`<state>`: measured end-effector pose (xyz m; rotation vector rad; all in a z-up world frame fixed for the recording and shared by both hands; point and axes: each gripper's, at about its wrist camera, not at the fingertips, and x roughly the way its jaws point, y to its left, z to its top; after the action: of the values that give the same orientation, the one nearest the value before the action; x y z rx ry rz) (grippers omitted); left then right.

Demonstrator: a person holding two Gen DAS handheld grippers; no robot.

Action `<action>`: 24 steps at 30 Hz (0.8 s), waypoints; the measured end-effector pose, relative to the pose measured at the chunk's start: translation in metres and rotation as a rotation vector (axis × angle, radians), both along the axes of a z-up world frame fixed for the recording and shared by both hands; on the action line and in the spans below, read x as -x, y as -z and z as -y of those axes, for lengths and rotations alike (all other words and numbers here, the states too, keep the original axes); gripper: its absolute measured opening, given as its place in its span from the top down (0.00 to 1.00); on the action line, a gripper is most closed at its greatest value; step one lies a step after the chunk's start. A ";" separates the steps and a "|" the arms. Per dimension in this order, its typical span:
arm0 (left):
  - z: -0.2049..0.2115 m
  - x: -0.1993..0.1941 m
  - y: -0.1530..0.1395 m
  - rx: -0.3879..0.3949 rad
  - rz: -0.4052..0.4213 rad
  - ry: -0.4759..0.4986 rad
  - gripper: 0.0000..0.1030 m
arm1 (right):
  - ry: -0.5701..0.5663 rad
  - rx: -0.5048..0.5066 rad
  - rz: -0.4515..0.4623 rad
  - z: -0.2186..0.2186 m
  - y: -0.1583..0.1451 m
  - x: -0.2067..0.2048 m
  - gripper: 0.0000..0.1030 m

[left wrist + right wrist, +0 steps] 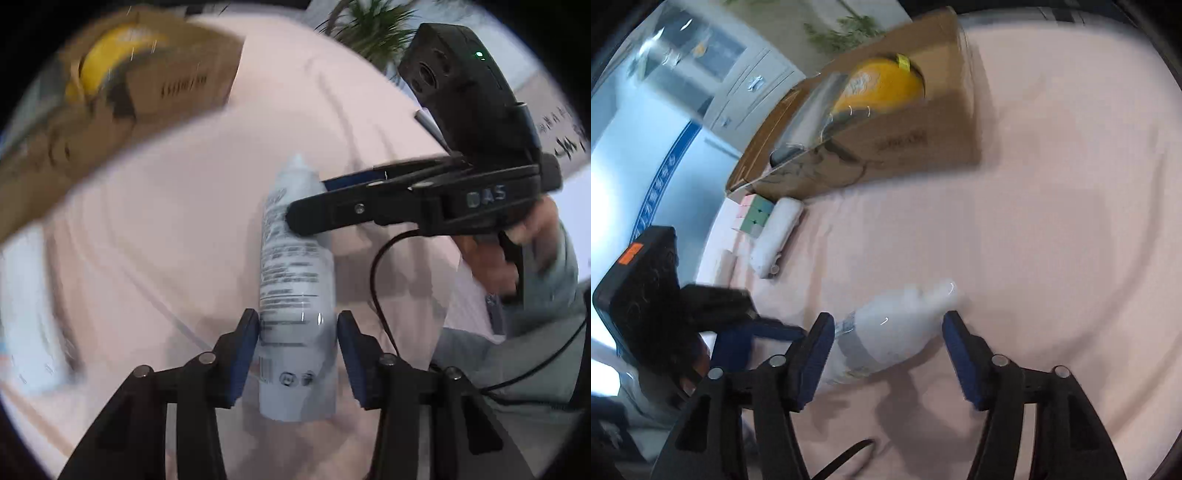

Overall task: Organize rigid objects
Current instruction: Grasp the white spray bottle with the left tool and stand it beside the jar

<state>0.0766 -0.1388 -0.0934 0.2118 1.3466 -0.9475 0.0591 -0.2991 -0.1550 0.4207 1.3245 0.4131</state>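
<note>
A white and grey spray bottle (291,277) lies on the pink cloth, its cap end pointing away in the left wrist view. My left gripper (297,332) has its blue pads pressed on both sides of the bottle's lower body. My right gripper (314,199) reaches in from the right, held by a hand, with its fingertips at the bottle's upper part. In the right wrist view the bottle (886,332) lies between the right gripper's (890,332) spread pads, with a gap on each side. The left gripper (757,336) shows at the left, on the bottle's far end.
An open cardboard box (905,147) holding a yellow object (882,85) stands at the back of the pink cloth (1052,221). Beside it lie a pastel cube (757,218) and a white cylinder (775,236). The box (166,85) is blurred in the left wrist view. A black cable (376,280) hangs near the right gripper.
</note>
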 end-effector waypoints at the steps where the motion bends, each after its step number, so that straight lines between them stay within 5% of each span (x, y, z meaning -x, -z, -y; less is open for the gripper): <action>1: 0.001 0.001 0.003 -0.021 -0.008 -0.004 0.57 | 0.039 -0.044 -0.029 -0.009 0.010 0.006 0.37; 7: 0.006 0.000 0.006 -0.084 -0.009 -0.093 0.58 | 0.087 0.039 0.034 -0.044 0.013 0.006 0.44; 12: 0.015 -0.004 -0.028 -0.056 0.119 -0.202 0.58 | 0.118 -0.009 0.135 -0.018 -0.021 -0.010 0.53; 17: 0.036 -0.075 -0.101 0.095 0.299 -0.332 0.58 | 0.078 0.027 0.405 0.003 -0.121 -0.072 0.55; 20: 0.044 -0.136 -0.114 0.147 0.286 -0.429 0.58 | -0.019 0.073 0.504 0.009 -0.161 -0.134 0.56; 24: 0.053 -0.191 -0.095 0.122 0.226 -0.513 0.58 | -0.143 0.085 0.491 0.016 -0.161 -0.199 0.57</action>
<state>0.2681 -0.1919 0.0016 -0.1167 1.0568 -0.5503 0.2581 -0.3153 0.0063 0.1375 0.8909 0.5381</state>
